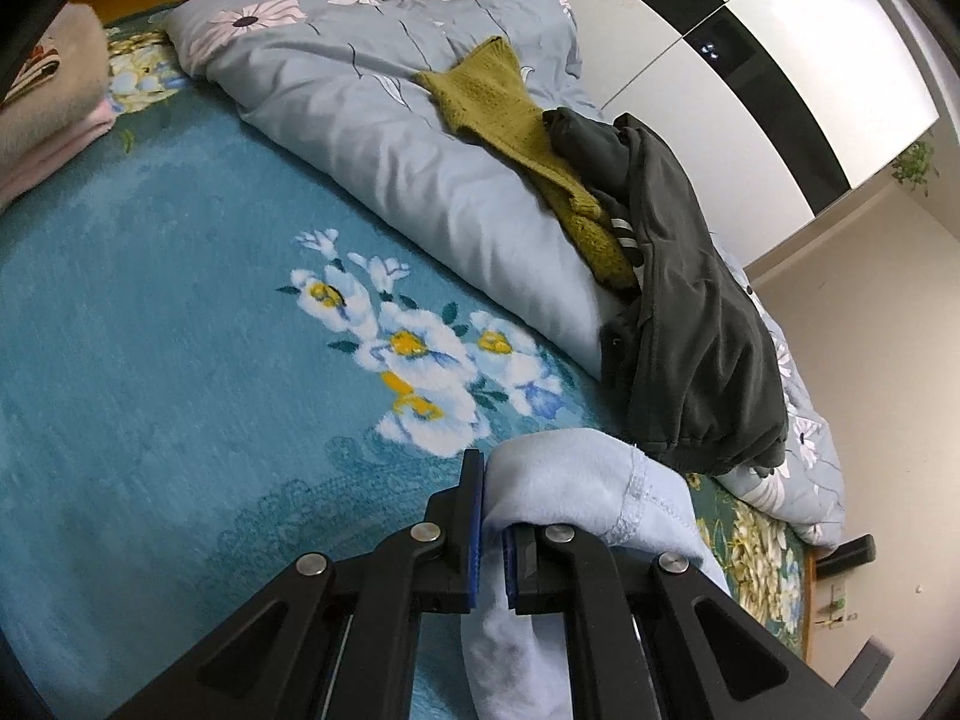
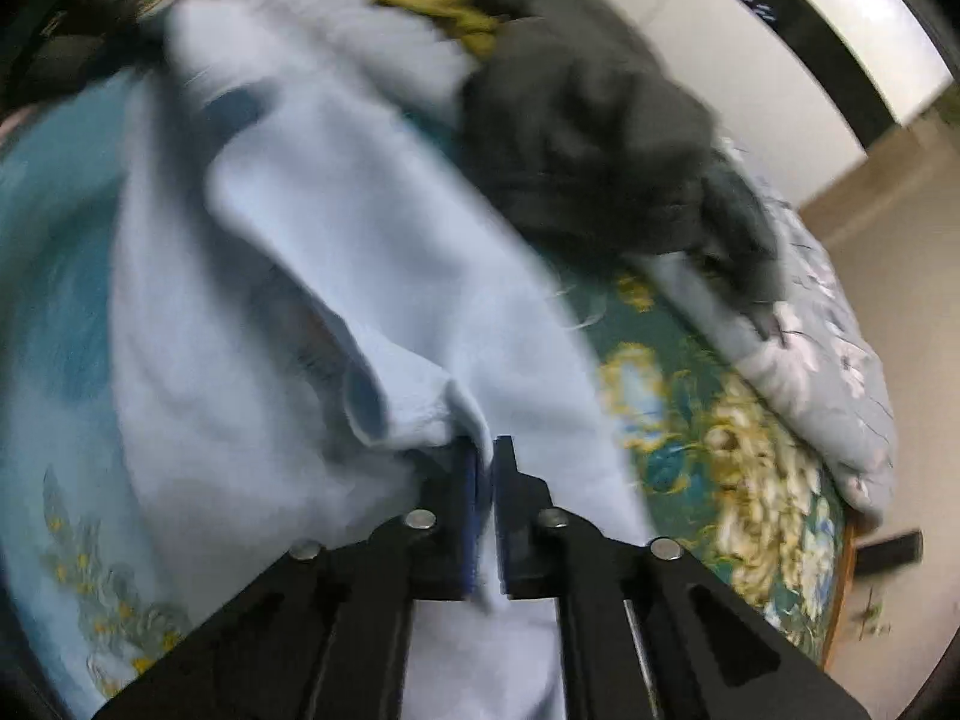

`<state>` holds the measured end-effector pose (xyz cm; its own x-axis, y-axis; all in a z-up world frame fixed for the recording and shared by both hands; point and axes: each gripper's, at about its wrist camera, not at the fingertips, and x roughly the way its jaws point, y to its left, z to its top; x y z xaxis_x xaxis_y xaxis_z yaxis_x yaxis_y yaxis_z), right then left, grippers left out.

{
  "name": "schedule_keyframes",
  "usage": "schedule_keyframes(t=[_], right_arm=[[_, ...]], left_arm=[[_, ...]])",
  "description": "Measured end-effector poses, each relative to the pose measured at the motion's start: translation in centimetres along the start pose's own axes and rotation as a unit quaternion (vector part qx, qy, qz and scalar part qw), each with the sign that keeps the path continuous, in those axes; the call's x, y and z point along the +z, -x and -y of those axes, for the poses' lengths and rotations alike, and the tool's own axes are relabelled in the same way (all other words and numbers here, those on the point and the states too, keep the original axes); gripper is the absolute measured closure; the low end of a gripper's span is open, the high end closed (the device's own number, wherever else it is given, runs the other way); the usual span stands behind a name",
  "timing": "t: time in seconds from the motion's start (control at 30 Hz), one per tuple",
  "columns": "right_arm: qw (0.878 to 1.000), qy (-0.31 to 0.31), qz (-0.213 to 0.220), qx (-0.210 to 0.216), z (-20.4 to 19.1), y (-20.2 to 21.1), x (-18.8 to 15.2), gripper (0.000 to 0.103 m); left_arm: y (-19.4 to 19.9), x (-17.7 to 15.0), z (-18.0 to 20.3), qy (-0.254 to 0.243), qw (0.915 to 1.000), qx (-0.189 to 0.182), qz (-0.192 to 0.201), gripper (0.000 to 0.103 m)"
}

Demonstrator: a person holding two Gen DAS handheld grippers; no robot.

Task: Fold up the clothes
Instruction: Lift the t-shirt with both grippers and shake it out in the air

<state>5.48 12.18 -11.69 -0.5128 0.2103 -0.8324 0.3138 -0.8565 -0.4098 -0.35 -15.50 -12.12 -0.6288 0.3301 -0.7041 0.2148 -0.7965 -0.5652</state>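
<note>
1. Pinching a bunched edge of the pale blue garment [image 1: 576, 480], the left gripper [image 1: 492, 516] has its blue-padded jaws clenched on the cloth, which spills over the right-hand finger and hangs down between the arms.
2. The right gripper [image 2: 485, 480] is likewise clamped on the pale blue garment [image 2: 312, 276]; a thin fold of it runs between the nearly closed pads. This view is blurred.
3. In the right wrist view the garment spreads up and away from the jaws, covering much of the teal floral bedspread [image 2: 678, 420].
4. In the left wrist view the teal floral bedspread [image 1: 180, 312] lies bare to the left of the garment, with a white and yellow flower print just beyond the gripper.
5. A grey daisy-print duvet [image 1: 336, 102] is heaped on the far side of the bedspread.
6. On the duvet lie an olive knitted sweater [image 1: 504, 108] and, partly over its lower end, a dark grey garment [image 1: 690, 300] that slumps to the bedspread near the pale blue cloth.
7. Folded pink and beige cloth [image 1: 54, 114] sits at the bedspread's far left edge.
</note>
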Motion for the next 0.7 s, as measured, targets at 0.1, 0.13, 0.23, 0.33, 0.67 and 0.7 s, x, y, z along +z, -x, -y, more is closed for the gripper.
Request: schedule_keyframes(t=[0.1, 0.13, 0.23, 0.33, 0.67, 0.7], right_arm=[[0.999, -0.048, 0.020, -0.016, 2.8, 1.7, 1.5, 0.100], [0.998, -0.058, 0.026, -0.024, 4.1, 1.6, 2.0, 0.100], [0.993, -0.100, 0.049, -0.045, 8.1, 2.2, 3.1, 0.100], [0.983, -0.158, 0.077, -0.049, 12.1, 3.0, 4.1, 0.100], [0.966, -0.199, 0.141, -0.084, 15.4, 8.4, 4.6, 0.100], [0.962, -0.205, 0.155, -0.090, 16.1, 9.5, 4.6, 0.100]], left_arm=[[0.2, 0.0, 0.2, -0.005, 1.0000, -0.002, 0.001, 0.097], [0.2, 0.0, 0.1, -0.003, 1.0000, -0.005, 0.001, 0.097], [0.3, -0.1, 0.2, -0.005, 0.9999, -0.010, -0.002, 0.097], [0.5, -0.3, 0.6, -0.014, 0.9997, -0.019, -0.005, 0.094], [3.8, -2.1, 5.3, -0.125, 0.9915, -0.032, 0.021, 0.097], [4.6, -2.2, 6.4, -0.146, 0.9882, -0.034, 0.028, 0.097]])
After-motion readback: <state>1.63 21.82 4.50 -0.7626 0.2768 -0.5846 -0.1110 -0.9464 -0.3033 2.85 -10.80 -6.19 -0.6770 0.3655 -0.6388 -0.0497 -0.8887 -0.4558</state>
